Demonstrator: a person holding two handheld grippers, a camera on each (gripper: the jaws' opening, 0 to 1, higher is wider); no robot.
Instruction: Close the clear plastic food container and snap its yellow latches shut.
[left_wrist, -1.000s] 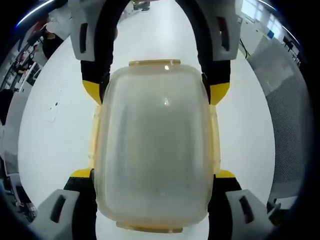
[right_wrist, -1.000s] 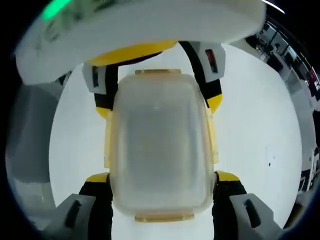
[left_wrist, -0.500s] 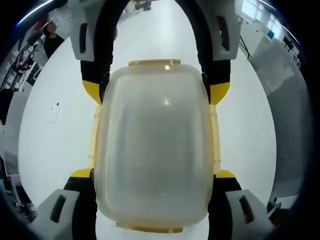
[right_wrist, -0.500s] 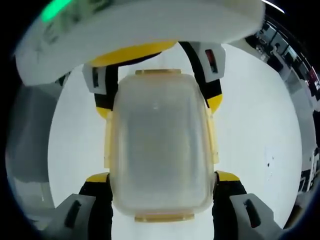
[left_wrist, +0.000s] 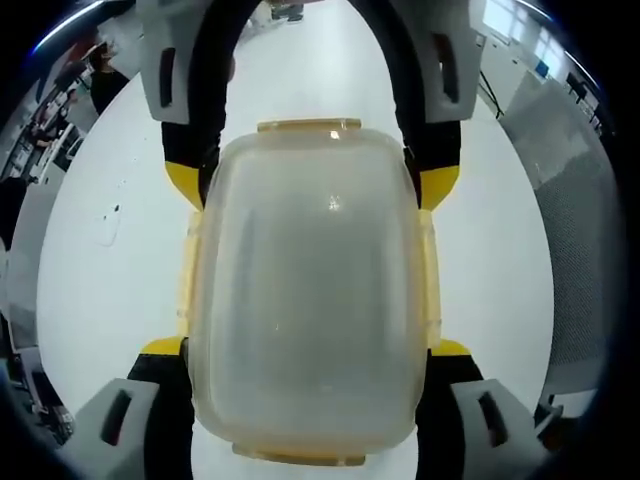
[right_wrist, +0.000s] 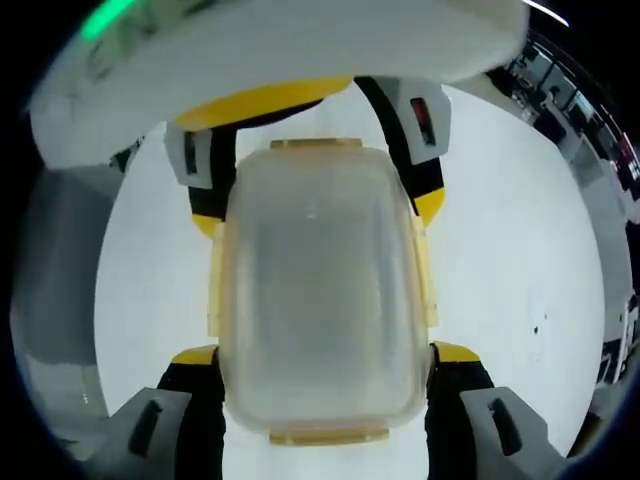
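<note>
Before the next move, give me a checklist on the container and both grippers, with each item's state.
1. Lid on the container: ok, it covers the box in both views.
2. Left hand-held gripper straddling the container's sides: ok.
3. Right hand-held gripper straddling from the opposite end: ok.
4. Yellow latches snapped shut: cannot tell; the end ones stick out past the rim.
5. Jaws pressing the side walls: cannot tell.
6. Container resting on the white table: cannot tell.

Both views were bright and evenly lit from overhead, the white table (left_wrist: 110, 300) nearly washed out and almost shadowless. A small glare spot sat on the container lid (left_wrist: 310, 300). Fisheye distortion bent the edges, where the background went soft.
</note>
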